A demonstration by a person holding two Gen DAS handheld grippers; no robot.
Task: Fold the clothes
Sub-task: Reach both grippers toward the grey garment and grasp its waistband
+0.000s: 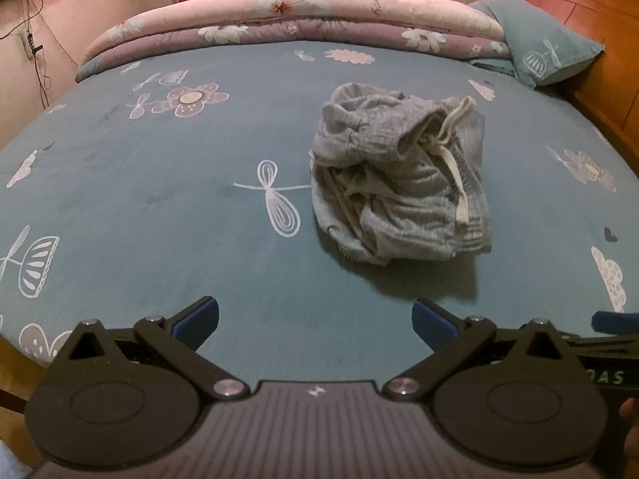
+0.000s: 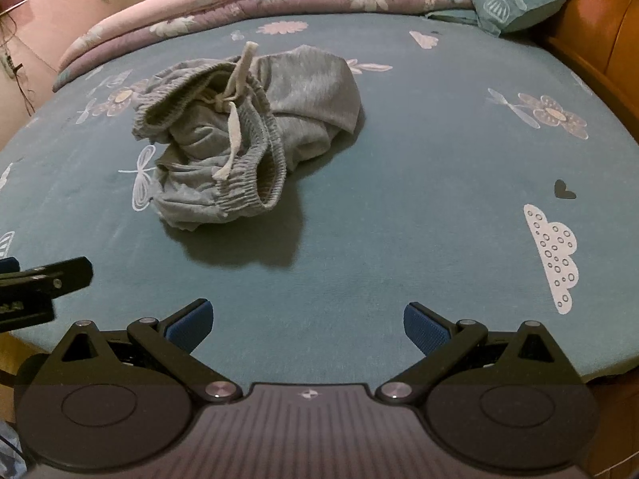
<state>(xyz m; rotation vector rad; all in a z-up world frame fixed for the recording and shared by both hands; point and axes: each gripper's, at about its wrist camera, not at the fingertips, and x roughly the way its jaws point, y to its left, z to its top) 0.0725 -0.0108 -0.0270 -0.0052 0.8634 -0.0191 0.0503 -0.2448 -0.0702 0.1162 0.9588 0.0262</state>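
Right now, as I see it:
Left gripper: my blue-padded fingers spread apart, holding nothing, above the teal flower-print bedsheet.
Right gripper: likewise apart, empty.
Clothes: crumpled grey drawstring shorts lying bunched mid-bed, ahead of both grippers.
Far edge: folded pink floral quilt.

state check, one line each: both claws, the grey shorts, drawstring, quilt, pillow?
left claw: open, empty
right claw: open, empty
grey shorts: crumpled heap, unfolded, untouched
drawstring: knotted, ends loose
quilt: folded along bed's far edge
pillow: propped against headboard
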